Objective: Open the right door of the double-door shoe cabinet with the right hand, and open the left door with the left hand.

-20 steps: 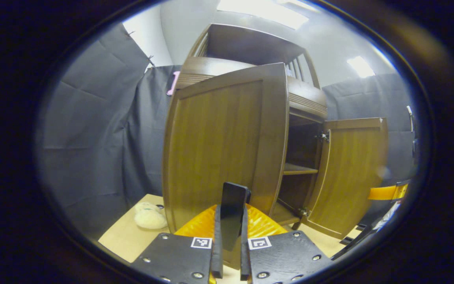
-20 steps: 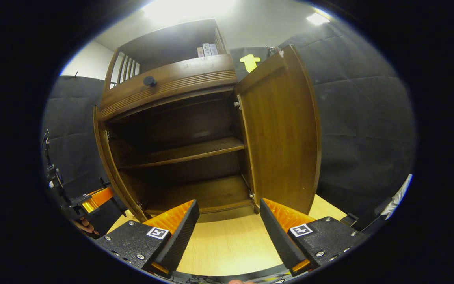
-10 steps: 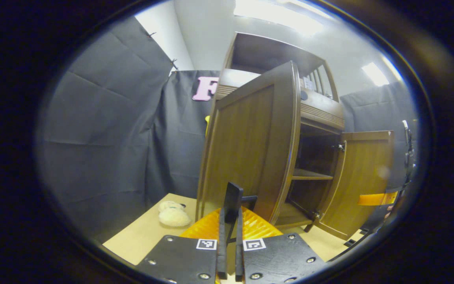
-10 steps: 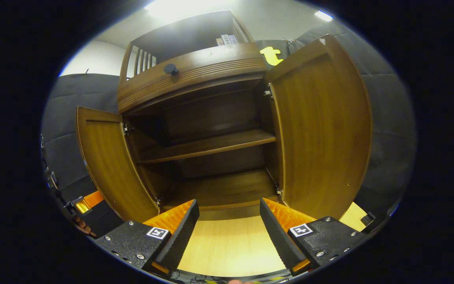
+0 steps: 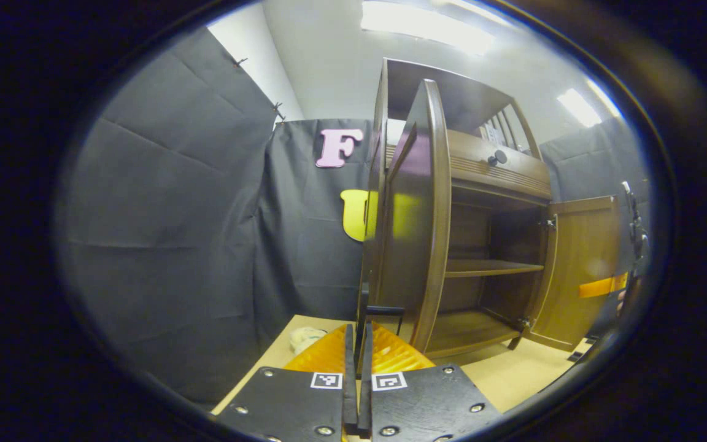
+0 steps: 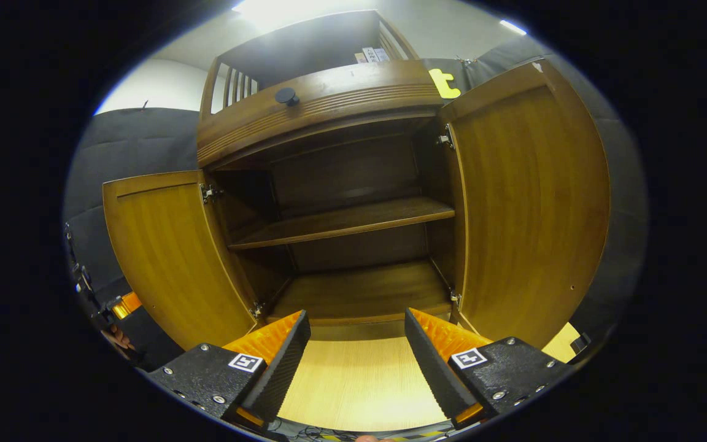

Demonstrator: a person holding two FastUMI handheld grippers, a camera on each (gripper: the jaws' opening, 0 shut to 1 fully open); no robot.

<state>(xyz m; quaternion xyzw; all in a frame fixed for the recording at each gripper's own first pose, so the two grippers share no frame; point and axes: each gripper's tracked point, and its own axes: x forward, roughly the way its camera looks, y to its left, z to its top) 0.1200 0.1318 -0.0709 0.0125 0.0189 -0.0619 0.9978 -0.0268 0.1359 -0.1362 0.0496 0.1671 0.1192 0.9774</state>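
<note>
Two doors stand open on your shoe cabinet (image 6: 329,110) — left door (image 6: 163,258) and right door (image 6: 525,202). Your left gripper (image 5: 357,368) pinches the black handle (image 5: 381,310) of the left door; your right gripper (image 6: 356,344) is spread, near the two shelves. A plush slipper (image 5: 304,337) lies beside the cabinet.

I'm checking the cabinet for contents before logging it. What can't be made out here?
- Left gripper view: the left door stands edge-on, hiding the cabinet's left interior.
- Right gripper view: the shelf covers the rear of the lower compartment.
- Both views: items on the top shelf are too small.
</note>
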